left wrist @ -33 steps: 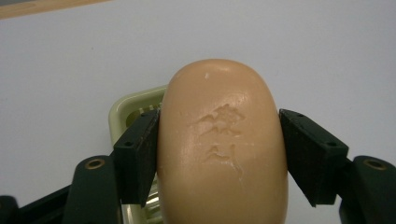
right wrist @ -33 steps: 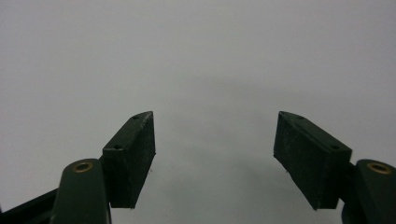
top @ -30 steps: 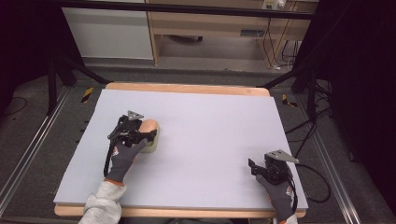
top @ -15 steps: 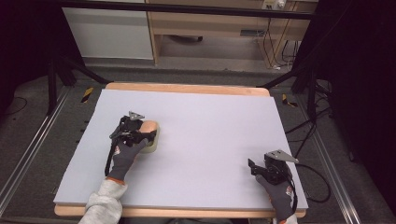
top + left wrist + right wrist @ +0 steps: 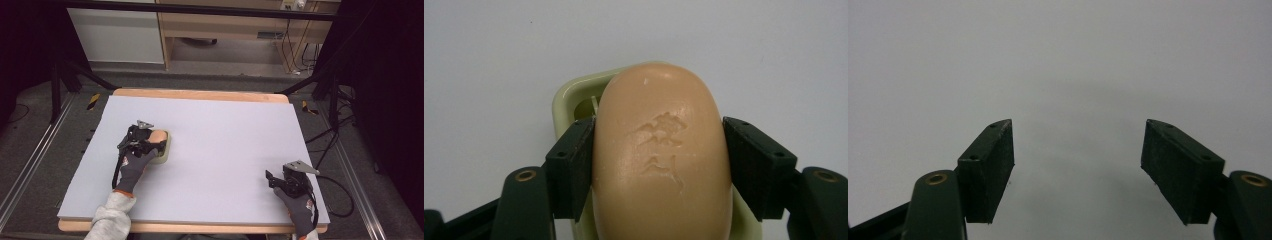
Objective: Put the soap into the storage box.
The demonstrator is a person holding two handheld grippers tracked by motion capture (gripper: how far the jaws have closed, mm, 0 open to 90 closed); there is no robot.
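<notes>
Left gripper (image 5: 659,165) fingers (image 5: 574,165) clenched across the short width of the peach soap bar (image 5: 661,160), long axis running away between them, over the pale green soap dish (image 5: 566,97) on the tabletop (image 5: 225,140); right gripper (image 5: 1078,170) released, well apart.

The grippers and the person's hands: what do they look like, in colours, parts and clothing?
Both hands wear dark grey gloves; the left arm has a light grey sleeve. The left gripper and right gripper are black, each with a grey three-cornered plate on top and a black trailing cable. Close up, the jaws are flat black blocks with small holes, on arms with brass-coloured pivots.
</notes>
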